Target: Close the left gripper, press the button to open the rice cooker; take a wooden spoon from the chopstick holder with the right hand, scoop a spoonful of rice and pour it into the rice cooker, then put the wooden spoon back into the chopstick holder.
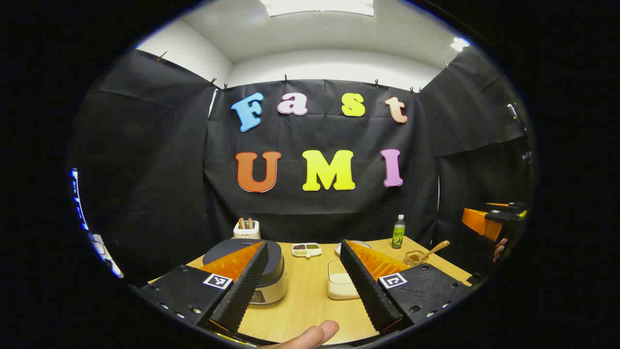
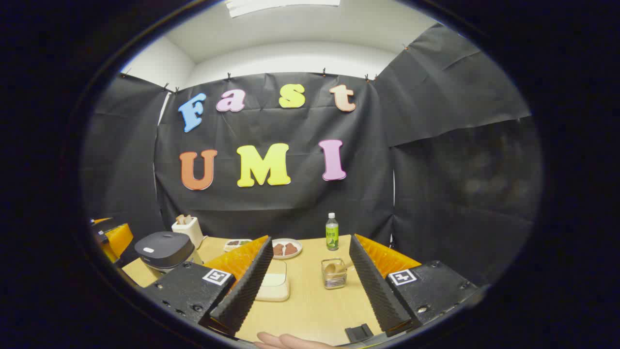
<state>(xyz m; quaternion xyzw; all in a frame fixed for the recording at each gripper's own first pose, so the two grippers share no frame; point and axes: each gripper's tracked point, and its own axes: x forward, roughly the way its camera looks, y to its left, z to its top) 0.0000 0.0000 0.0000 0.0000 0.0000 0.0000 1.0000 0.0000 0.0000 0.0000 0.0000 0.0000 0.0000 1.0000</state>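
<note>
The rice cooker [image 1: 269,276], dark lid down on a pale body, stands partly behind my left gripper's left finger; it also sits at the table's left [image 2: 163,248]. My left gripper [image 1: 305,246] is open and holds nothing. A clear chopstick holder [image 2: 334,275] with the wooden spoon [image 2: 337,267] in it stands ahead between the fingers of my right gripper [image 2: 310,240], which is open and well short of it. The cream rice box [image 2: 274,286] lies left of the holder. From the left gripper view, holder [image 1: 414,258] and spoon [image 1: 434,250] are at the right.
At the back of the wooden table [image 1: 310,300] are a toaster [image 1: 246,229], a small divided dish [image 1: 306,249], a plate [image 2: 286,248] and a green bottle [image 2: 332,232]. The right gripper's body [image 1: 487,220] hangs off the table's right side. A person's finger [image 1: 312,333] is at the near edge.
</note>
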